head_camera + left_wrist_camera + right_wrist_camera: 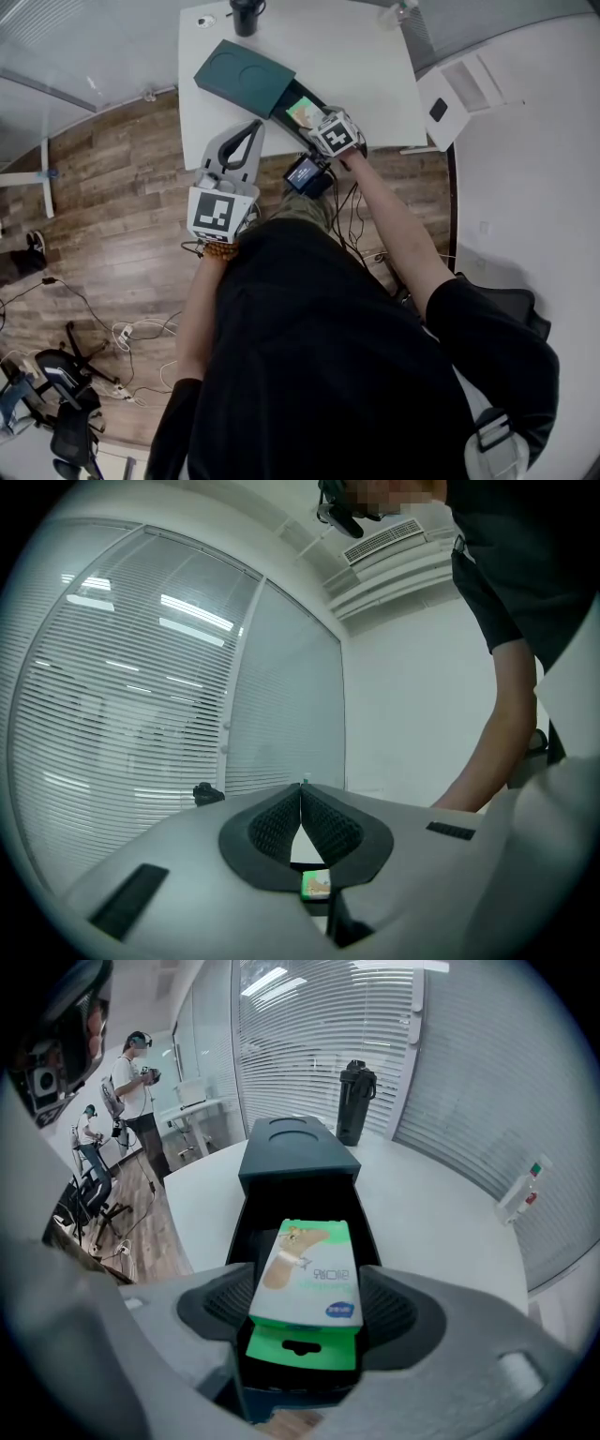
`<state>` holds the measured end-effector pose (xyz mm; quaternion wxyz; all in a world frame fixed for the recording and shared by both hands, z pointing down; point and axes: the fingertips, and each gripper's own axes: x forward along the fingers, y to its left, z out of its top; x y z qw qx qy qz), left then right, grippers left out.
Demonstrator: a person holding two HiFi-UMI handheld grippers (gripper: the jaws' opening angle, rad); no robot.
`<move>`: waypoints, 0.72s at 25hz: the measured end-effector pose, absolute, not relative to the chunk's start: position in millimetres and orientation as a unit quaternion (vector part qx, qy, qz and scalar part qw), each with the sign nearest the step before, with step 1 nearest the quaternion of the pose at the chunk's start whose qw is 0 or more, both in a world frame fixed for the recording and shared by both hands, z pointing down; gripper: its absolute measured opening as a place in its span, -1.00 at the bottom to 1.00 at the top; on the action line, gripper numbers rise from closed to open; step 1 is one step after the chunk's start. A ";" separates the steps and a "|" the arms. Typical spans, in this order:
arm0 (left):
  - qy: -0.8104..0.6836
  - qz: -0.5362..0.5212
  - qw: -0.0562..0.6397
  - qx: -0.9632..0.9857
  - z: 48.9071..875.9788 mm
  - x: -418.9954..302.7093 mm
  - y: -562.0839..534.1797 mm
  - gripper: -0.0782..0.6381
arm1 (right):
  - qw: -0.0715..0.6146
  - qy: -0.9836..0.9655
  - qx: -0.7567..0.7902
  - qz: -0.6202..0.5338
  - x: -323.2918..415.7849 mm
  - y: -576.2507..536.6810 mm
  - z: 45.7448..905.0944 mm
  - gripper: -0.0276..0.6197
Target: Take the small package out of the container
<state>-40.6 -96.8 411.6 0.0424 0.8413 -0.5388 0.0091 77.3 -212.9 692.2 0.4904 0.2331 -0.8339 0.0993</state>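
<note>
The right gripper (307, 1305) is closing its claw narrowly on the small package (309, 1260), one pad seeming to press on each long side. The package is lying tilted over the pulled-out drawer (242, 1234) of the dark green container (295, 1162), its near end looking raised and its green hanging flap pointing to 6 o'clock, toward the person.

To do this step well, I judge that the person should be keeping the squeeze even and light, since the thin cardboard is likely to dent. The lift should be going up and back toward 6 o'clock, so that the far end is clearing the container's sleeve at 12 o'clock without dragging the drawer. The left gripper (302, 799) is holding nothing, its jaws meeting at the tips, and it is hanging off the table (441, 1213) at about 8 o'clock from the container. It could be steadying the container if that slides.

Counting what is showing:
- one container with one drawer
- one package
- two grippers
- one dark flask (356, 1089) at 12 o'clock beyond the container
- one small clear bottle (521, 1191) at 3 o'clock
</note>
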 end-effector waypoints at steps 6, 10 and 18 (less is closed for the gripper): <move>-0.526 0.015 0.008 0.850 411.0 -40.2 -93.3 -0.78 | 0.494 -0.829 0.248 0.090 87.8 -212.6 691.0 0.15; -0.522 0.016 0.000 0.853 412.0 -40.1 -91.4 -0.78 | 0.471 -0.844 0.244 0.077 80.6 -215.0 688.2 0.15; -0.520 0.011 -0.005 0.854 405.3 -37.2 -90.9 -0.78 | 0.473 -0.841 0.247 0.091 83.9 -207.4 679.7 0.14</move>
